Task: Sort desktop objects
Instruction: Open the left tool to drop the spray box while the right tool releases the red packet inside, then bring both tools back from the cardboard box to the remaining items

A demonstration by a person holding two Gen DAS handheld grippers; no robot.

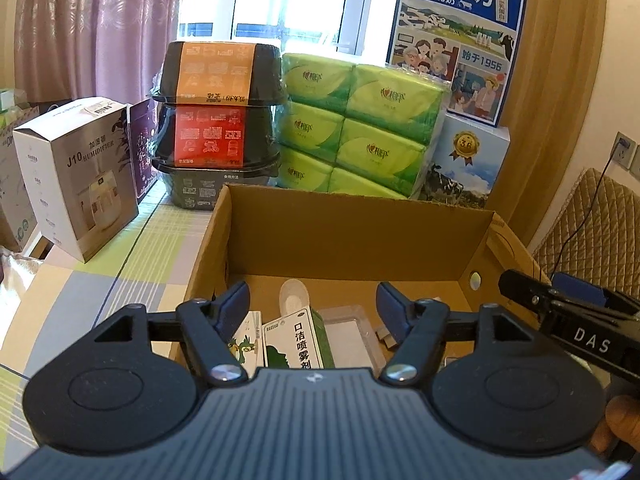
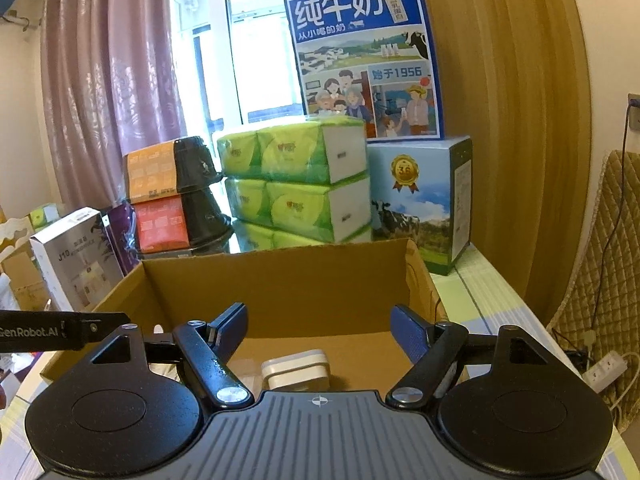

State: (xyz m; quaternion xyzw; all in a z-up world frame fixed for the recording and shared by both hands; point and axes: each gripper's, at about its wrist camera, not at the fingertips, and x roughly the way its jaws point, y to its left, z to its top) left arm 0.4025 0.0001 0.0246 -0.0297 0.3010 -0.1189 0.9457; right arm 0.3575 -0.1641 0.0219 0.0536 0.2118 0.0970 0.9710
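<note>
We find both tongs, left gripper [image 1: 313,300] and right gripper [image 2: 319,326], spread wide and empty above the cardboard box [image 1: 352,232]. Mouth-spray carton [image 1: 298,340] and white case [image 2: 296,368] already lie inside; we cannot see whether items remain outside.

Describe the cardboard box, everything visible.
The cardboard box is plain brown corrugated, open-topped and upright on the checked tablecloth, with a round hole in its right wall. Inside lie a green spray carton, a parrot-print carton, a clear plastic case and a white case. Both open claws hover over it.
</note>
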